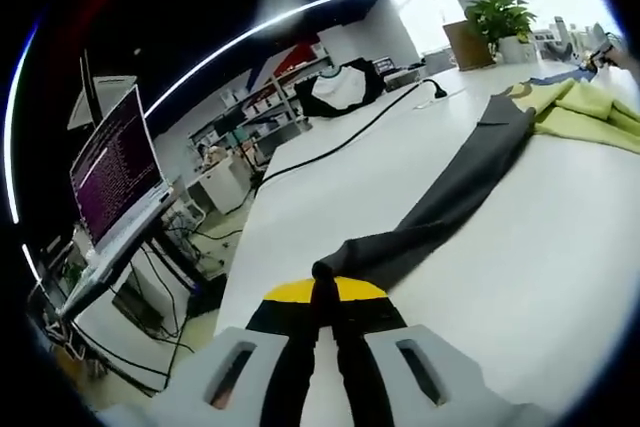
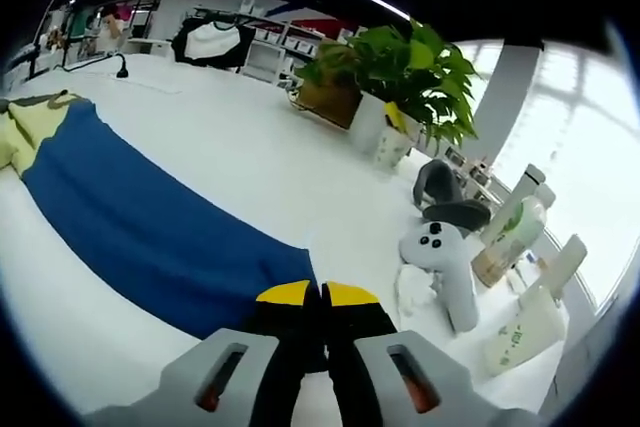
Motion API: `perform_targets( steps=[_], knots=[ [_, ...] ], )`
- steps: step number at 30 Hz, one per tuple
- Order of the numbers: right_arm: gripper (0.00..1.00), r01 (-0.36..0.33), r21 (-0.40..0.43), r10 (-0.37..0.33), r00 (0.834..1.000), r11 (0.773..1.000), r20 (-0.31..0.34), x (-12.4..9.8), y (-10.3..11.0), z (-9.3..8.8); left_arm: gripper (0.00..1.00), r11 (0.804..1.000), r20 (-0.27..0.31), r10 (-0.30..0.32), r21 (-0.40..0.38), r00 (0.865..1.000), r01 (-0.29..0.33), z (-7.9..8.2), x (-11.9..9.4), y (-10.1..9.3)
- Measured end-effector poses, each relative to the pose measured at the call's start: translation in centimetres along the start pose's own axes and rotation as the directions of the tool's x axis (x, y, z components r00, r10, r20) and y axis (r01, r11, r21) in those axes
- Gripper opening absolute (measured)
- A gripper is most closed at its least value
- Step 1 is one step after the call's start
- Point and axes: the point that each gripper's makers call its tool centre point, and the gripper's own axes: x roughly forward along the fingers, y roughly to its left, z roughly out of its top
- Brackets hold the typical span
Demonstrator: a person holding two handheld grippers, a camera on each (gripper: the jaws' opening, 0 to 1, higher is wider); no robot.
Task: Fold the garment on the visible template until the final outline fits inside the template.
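The garment lies stretched across a white table. In the left gripper view its dark grey sleeve runs from the yellow-green body at the far right down to my left gripper, which is shut on the sleeve's end. In the right gripper view a blue sleeve runs from the yellow-green body at the left edge to my right gripper, shut on that sleeve's corner. Both sleeves are pulled out straight and flat on the table.
A black cable and a black-and-white garment lie at the table's far end. A potted plant, a white game controller and several bottles stand right of the blue sleeve. A laptop sits off the table's left edge.
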Motion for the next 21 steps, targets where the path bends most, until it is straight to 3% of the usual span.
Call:
perform_targets(
  steps=[11, 21],
  knots=[
    [0.04, 0.034, 0.027, -0.035, 0.999, 0.999, 0.017, -1.2, -1.2, 0.1, 0.04, 0.998, 0.048, -0.034, -0.057, 0.998, 0.037, 0.2, -2.1, 0.1],
    [0.08, 0.032, 0.019, -0.033, 0.997, 0.999, 0.066, -2.0, -1.2, 1.5, 0.05, 0.999, 0.041, -0.052, -0.013, 0.998, 0.052, -0.5, -4.0, -0.5]
  ],
)
